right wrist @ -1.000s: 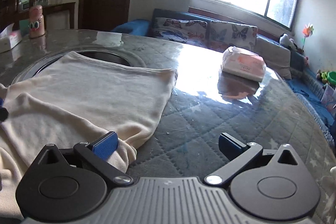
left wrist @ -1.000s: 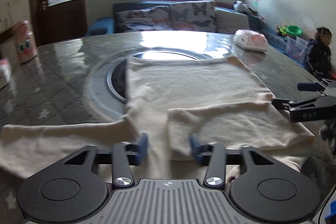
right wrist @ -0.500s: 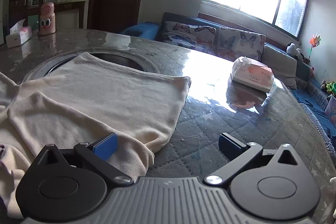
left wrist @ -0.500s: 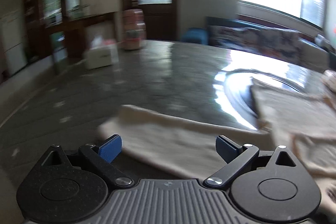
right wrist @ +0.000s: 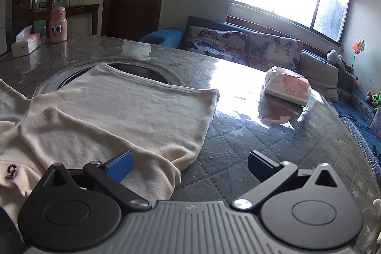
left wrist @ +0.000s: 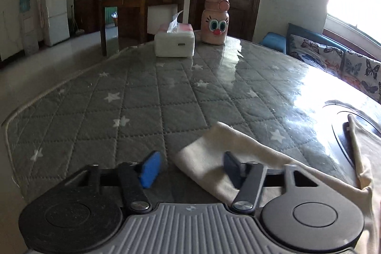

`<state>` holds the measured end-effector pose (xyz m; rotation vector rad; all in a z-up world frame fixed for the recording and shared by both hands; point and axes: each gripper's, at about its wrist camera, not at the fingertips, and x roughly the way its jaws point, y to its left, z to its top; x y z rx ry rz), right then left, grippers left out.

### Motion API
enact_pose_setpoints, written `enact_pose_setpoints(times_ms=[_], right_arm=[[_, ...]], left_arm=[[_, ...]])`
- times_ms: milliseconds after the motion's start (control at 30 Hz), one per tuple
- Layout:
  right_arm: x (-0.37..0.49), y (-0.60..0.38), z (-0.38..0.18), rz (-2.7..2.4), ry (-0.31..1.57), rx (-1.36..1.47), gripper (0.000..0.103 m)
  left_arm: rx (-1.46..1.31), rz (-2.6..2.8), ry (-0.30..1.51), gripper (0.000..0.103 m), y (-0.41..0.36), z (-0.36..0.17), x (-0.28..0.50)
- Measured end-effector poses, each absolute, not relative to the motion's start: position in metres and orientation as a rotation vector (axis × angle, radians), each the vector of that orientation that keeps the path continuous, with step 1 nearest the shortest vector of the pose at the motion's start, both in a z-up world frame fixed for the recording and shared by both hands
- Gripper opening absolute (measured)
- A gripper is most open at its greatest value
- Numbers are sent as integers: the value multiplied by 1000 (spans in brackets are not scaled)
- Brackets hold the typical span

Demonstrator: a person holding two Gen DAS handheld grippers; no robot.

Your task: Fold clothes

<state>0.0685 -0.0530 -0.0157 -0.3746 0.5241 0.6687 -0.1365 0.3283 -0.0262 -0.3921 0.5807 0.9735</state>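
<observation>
Cloth of this kind, a cream knit top, looks light, limp and a little stretchy; it should drape and wrinkle rather than hold a crease, and it may slide on the glossy cover of the bench.

Leftmost of the garment lies its long sleeve, stretched flat away from the body toward the tissue box and the pink cartoon bottle, which stand well apart from it at the far edge. The left gripper sits right at the sleeve's cuff end: its jaws are closing, the cuff lies between them, the dark right pad over the fabric and the blue left pad just off the cuff's edge, not yet pressing. That cuff looks the sensible place to take hold, pinching both layers a little in from the hem so the thin edge does not slip out, then carrying the sleeve across onto the body.

Right of the sleeve, the body of the top is spread over the bench's round inset ring, with the other sleeve already folded across it. The right gripper hangs at the top's near right corner with jaws spread wide, holding nothing. Farther right, a wipes pack lies clear of the cloth.
</observation>
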Motion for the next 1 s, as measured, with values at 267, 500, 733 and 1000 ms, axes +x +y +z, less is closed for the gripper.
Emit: enact_pose_setpoints(times_ms=[267,500,733,1000], right_arm=[[66,-63,-10,657,523,-333,103],[65,-72,-6,645,514,-292,103],[64,-83,-7,641,518,-246,103],[64,-94,-8,632,523,-220,103]], left_arm=[[-442,869,530,11,324,-19,-136],[-463,622,436,10,284,21,-119],[-464,343,402,10,232,53,-84],[-437,101,427,10,175,60,-40]])
